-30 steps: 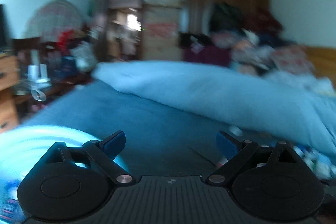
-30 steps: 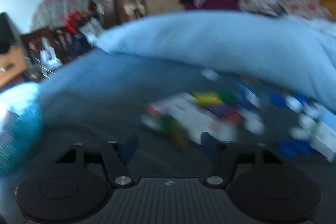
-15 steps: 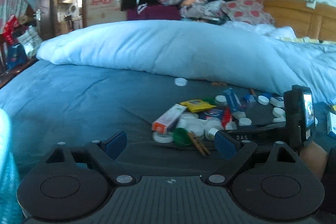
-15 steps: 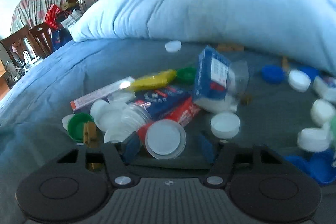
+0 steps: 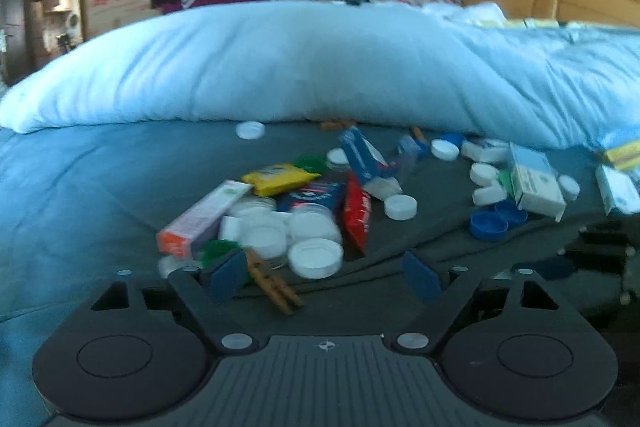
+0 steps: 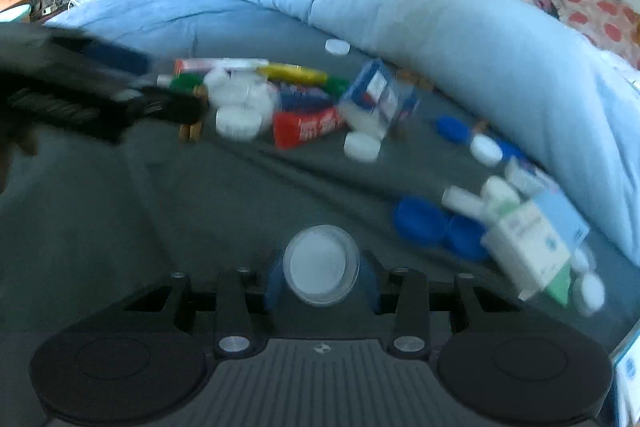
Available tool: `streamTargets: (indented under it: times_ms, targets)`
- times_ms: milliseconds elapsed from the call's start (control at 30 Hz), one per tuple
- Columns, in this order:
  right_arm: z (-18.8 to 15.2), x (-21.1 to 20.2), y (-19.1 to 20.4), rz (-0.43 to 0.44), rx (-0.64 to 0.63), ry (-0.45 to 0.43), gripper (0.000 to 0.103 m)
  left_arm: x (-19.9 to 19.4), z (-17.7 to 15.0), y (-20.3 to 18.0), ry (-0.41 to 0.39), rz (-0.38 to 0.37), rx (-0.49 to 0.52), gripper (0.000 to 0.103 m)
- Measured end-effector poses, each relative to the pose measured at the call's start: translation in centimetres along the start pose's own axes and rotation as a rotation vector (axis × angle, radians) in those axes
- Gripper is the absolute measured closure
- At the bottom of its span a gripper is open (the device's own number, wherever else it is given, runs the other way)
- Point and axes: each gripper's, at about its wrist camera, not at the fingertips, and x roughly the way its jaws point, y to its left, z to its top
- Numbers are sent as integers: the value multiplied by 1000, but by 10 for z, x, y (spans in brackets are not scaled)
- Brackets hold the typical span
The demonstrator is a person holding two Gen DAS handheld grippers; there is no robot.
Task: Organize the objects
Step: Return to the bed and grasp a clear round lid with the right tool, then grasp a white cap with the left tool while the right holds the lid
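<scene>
Right gripper [image 6: 320, 281] pinching a clear jar, left gripper [image 5: 322, 277] closing over the pile.

My right fingers press on either side of a small clear jar with a white lid [image 6: 321, 265], held up off the dark sheet [image 6: 192, 211] with its lid facing the camera. My left jaws are spread but closing; between them I see bare sheet, with a white cap [image 5: 315, 258] and a wooden clothespin [image 5: 272, 283] just ahead of the left finger. Beyond lie a red tube [image 5: 357, 211], a yellow packet [image 5: 280, 178], an orange-ended box [image 5: 202, 217], blue lids [image 6: 420, 221] and a white box [image 6: 532, 247], all below the pale blue duvet [image 5: 320, 67].
</scene>
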Motion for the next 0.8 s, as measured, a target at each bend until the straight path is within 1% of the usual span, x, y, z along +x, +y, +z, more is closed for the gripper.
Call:
streamTargets:
  times_ms: [33,67,100,167,200,233,267,367,433,467,500,533,633,667,700,800]
  targets:
    - [-4,2,-4,-4,41,-29,46,9,-1,-3,5,-2,12,21]
    - [-7,3,-8,1,82,-50,42,19,-2,-6,14,1,26,26]
    - [-10,4,-13,16,122,-64,42,24,-3,-8,19,3,33,30]
    - [-16,4,-19,36,169,-91,44,34,-5,-10,18,5,37,31]
    - [-17,4,-19,37,171,-99,45,38,-5,-10,21,5,33,31]
    - [-17,4,-18,45,167,-106,48,43,-6,-11,30,8,31,31]
    - [-18,4,-18,50,162,-107,51,47,-6,-11,38,25,29,32]
    - [-20,4,-16,48,146,-116,51,58,-6,-9,54,52,3,33]
    - [-21,5,-15,49,143,-117,51,63,-5,-9,77,68,5,33]
    - [-21,5,-16,49,146,-122,57,66,-5,-9,86,69,10,33]
    - [-21,5,-16,48,148,-125,60,67,-5,-10,89,70,12,33]
    - [-21,4,-16,44,147,-130,60,67,-5,-9,90,69,11,34]
    - [-22,-2,-15,25,145,-146,60,67,-5,-10,94,62,1,51]
    - [-23,-4,-15,22,148,-153,60,66,-5,-10,93,61,0,61]
    - [-23,-5,-16,21,152,-157,60,64,-5,-11,93,57,-4,63]
    - [-22,-11,-18,12,161,-177,60,54,-3,-12,79,57,-19,63]
